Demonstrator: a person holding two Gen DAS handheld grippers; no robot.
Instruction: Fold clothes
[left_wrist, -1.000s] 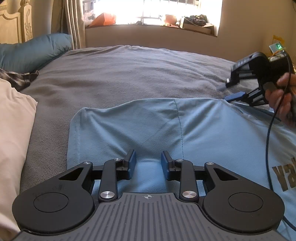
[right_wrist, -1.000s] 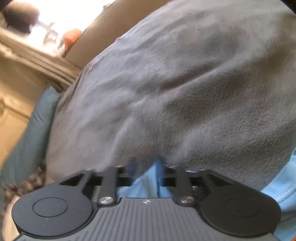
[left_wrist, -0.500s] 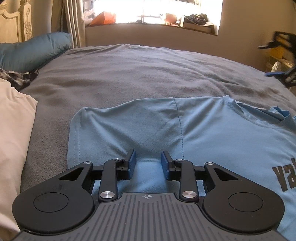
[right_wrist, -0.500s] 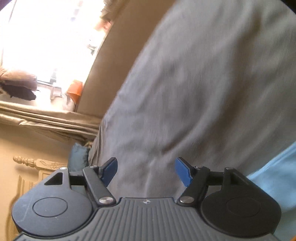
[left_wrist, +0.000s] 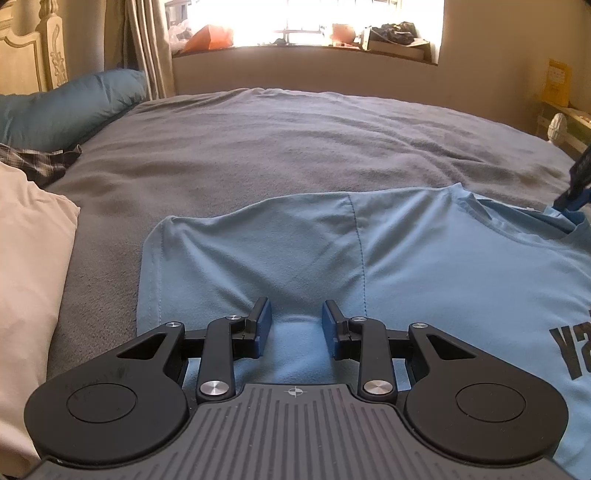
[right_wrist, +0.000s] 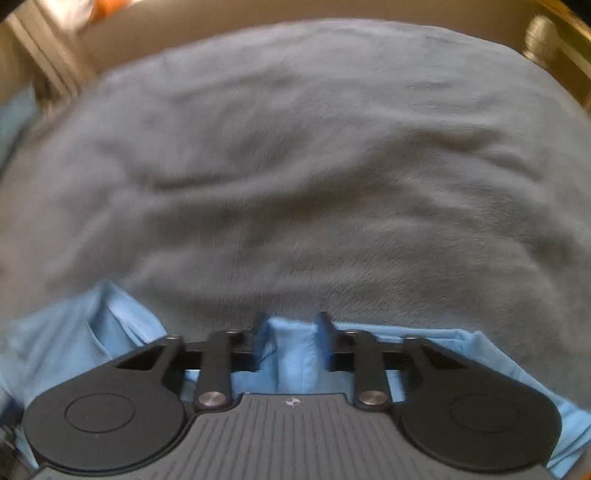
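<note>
On the bed, a grey blanket (left_wrist: 295, 147) carries a light blue T-shirt (left_wrist: 424, 258), spread flat with its printed front up. The shirt lies broadside to the left wrist view: sleeve out to the left, collar at the far right, so its long axis runs left to right across the frame.

Left tool (left_wrist: 295, 325) sits low on the sleeve side, a raised ridge of blue cloth pinched between its pads; jaws narrow, clamped on the shirt.

Right tool (right_wrist: 291, 339) is at the collar end, seen at the right edge of the left view. Its own view is motion-blurred. Jaws are closing, with a fold of blue cloth standing between them; the pads look to be bearing on it, though the blur leaves this less than certain.

Judgement: both tools hold the same far edge of the shirt, well apart along its length. The fold likely turns on that line, carried toward the near side together. Uneven travel would skew the crease.

Beside the shirt on the left: a cream cloth (left_wrist: 29, 277), a teal pillow (left_wrist: 74, 99).
</note>
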